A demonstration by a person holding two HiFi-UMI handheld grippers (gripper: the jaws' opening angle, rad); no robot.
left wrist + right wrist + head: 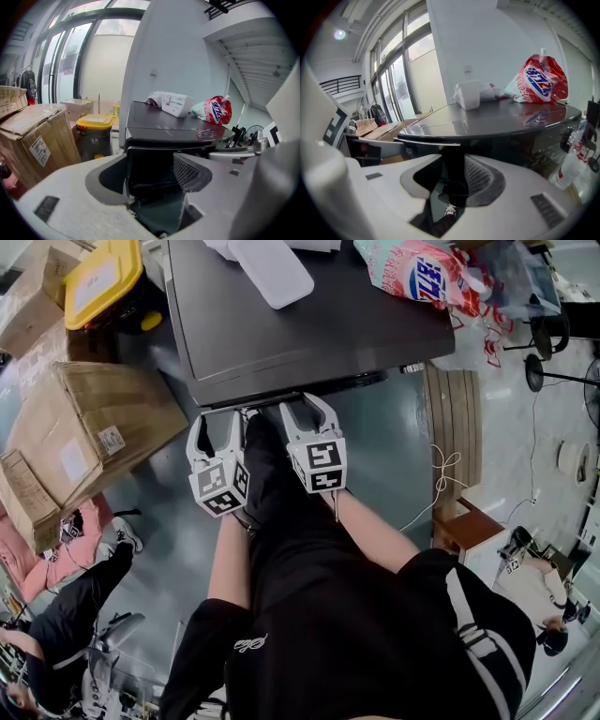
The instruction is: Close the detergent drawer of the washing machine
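Washing machine: directly in front of you.
Detergent drawer: dark front under the top edge, just ahead of both grippers. It looks nearly home, but flushness is unconfirmed.
Left gripper, right gripper: jaws apart, holding nothing.
Remaining: your final push, if any.

Dark grey washing machine, red-and-white detergent pouch, yellow-lidded bin, brown cardboard box
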